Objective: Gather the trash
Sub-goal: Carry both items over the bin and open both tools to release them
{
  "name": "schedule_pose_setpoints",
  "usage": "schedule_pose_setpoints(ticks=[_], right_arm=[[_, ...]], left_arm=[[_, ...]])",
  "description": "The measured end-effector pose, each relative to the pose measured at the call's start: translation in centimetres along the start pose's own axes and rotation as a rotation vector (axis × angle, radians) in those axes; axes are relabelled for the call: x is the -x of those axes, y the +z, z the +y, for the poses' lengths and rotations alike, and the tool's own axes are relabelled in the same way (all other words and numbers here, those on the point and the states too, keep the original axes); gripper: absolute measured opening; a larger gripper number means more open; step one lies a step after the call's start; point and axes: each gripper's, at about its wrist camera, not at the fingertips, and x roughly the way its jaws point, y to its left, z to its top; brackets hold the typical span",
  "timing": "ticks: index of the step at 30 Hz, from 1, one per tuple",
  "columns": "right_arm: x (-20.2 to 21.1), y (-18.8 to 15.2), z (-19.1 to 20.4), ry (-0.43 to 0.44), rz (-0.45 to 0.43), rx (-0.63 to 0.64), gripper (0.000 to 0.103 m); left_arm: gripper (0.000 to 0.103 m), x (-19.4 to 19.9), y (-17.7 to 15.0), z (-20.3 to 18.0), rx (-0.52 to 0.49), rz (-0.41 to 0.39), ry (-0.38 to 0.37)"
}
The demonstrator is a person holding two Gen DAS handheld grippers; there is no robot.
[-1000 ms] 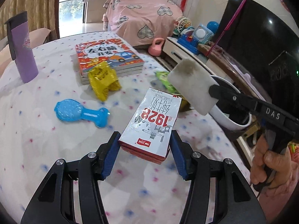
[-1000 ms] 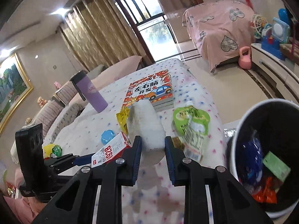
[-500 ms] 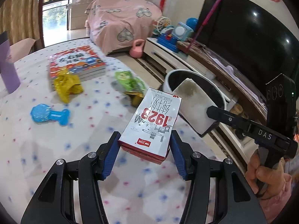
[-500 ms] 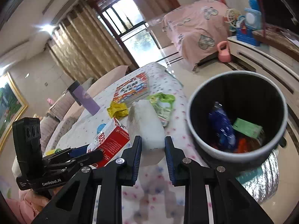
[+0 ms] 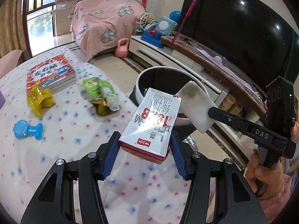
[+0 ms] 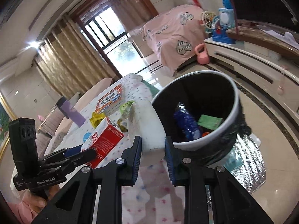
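Note:
My left gripper [image 5: 144,145] is shut on a red and white milk carton [image 5: 153,123] and holds it above the table edge, near the trash bin [image 5: 147,74]. My right gripper [image 6: 152,145] is shut on a white foam block [image 6: 147,128], which also shows in the left wrist view [image 5: 194,106]. It holds the block close to the bin's white rim [image 6: 205,140]. The bin holds a blue bottle [image 6: 186,123] and a green packet [image 6: 210,121]. On the table lie a green wrapper [image 5: 99,91] and a yellow wrapper [image 5: 40,99].
A stack of children's books [image 5: 50,74] and a blue toy [image 5: 28,130] lie on the dotted tablecloth [image 5: 74,149]. A purple cup [image 6: 72,112] stands at the far side. A TV cabinet [image 5: 186,61] and a pink kettlebell [image 5: 122,48] are beyond the bin.
Both grippers have swung right, away from the table's middle and toward the bin, each still holding its item. The bin now fills more of the right wrist view.

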Motion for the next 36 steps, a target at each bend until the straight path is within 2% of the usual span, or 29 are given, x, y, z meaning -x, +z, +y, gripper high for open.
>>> schedule_pose_setpoints(ticks=[18,36], right_arm=[[0.5,2.3,-3.9,-0.085,-0.034,-0.022,0.025],[-1.4,5.4,-5.9,-0.169,-0.012,0.008,0.026]], left_arm=[[0.053,-4.5,4.0,-3.2,-0.046,0.029,0.019],[0.054,-8.8,6.7,-3.0,-0.043,0.078,0.026]])
